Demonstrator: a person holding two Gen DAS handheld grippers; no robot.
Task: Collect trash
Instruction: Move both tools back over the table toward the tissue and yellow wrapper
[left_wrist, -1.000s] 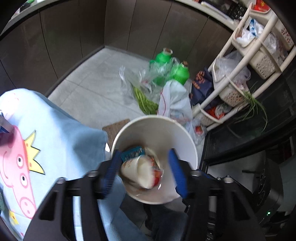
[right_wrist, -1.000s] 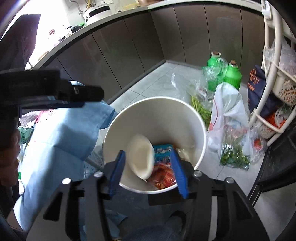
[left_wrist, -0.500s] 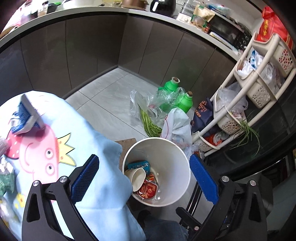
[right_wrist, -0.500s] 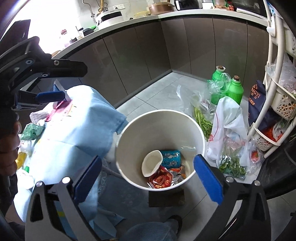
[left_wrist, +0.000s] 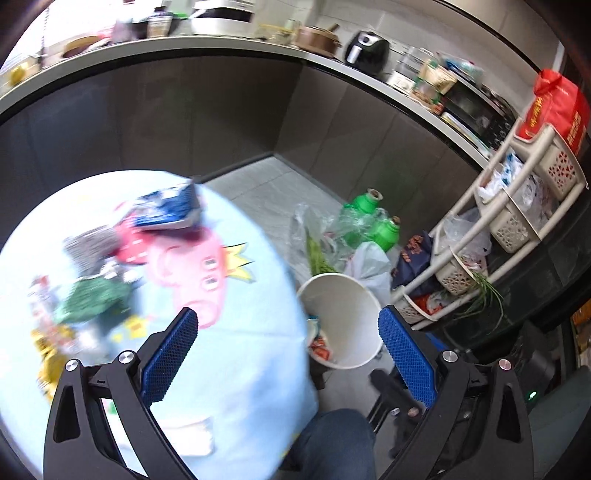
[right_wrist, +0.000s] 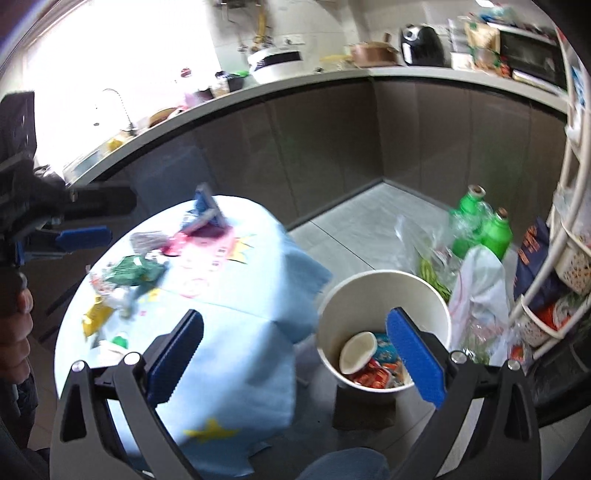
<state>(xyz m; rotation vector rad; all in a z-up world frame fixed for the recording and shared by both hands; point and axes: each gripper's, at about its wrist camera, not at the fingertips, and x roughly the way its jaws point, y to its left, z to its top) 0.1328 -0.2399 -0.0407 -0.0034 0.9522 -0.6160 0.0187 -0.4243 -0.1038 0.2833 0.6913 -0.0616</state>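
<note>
A white bin (right_wrist: 384, 291) stands on the floor beside the round table (right_wrist: 240, 350), which wears a light blue cartoon-pig cloth. Inside the bin lie a paper cup (right_wrist: 357, 351) and red and blue wrappers. Loose trash lies on the table: a blue packet (right_wrist: 207, 214), a green packet (right_wrist: 133, 271) and a yellow wrapper (right_wrist: 95, 314). My right gripper (right_wrist: 293, 321) hangs open and empty above the table edge and bin. My left gripper (left_wrist: 288, 321) is also open and empty, above the cloth, with the bin (left_wrist: 347, 295) to its right; the blue packet (left_wrist: 168, 210) is blurred.
Two green bottles (right_wrist: 480, 229), plastic bags of greens (right_wrist: 436, 273) and a white bag lie on the floor behind the bin. A white basket rack (left_wrist: 517, 206) stands at the right. A cluttered counter (right_wrist: 332, 74) curves behind. A jeans-clad knee (left_wrist: 336, 439) shows below.
Both grippers opened wide and rose away from the bin, and the paper cup now lies inside it. Both views swung left, bringing the table and its trash into sight.
</note>
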